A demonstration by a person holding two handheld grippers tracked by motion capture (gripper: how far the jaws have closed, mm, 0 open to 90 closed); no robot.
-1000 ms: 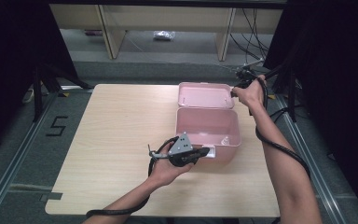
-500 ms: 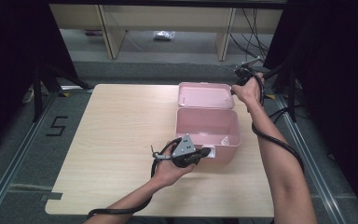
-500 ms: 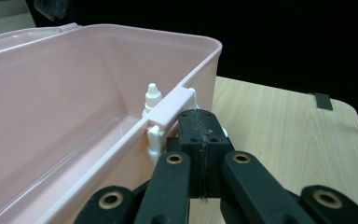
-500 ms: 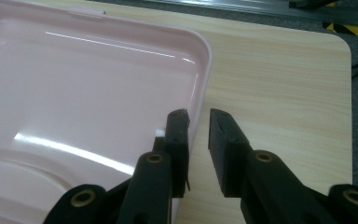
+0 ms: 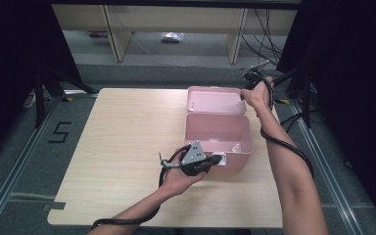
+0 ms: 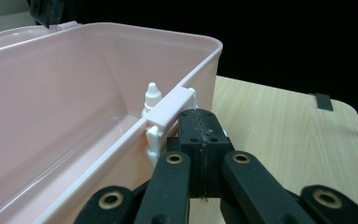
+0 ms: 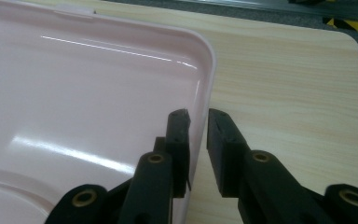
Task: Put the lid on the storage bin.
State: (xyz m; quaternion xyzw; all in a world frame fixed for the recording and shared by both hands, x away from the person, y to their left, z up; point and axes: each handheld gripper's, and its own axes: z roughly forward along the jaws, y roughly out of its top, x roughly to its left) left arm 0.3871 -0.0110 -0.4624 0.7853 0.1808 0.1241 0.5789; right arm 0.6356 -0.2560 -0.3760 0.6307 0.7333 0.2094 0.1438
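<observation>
high view: pink plastic box (image 5: 218, 134) lying open; left claw (image 6: 200, 135) clamped shut beside white latch (image 6: 170, 109), right claw (image 7: 198, 140) closing around lid rim (image 7: 204, 93); closing remains.

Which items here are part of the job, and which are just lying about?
In the job:
pink box
open lid
white latch
small white bottle
left gripper
right gripper

Lying about:
packet on the floor
floor cables

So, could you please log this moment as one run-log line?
left claw: shut beside box latch | right claw: closing astride lid rim, not yet pressing | bottle: inside box
</observation>
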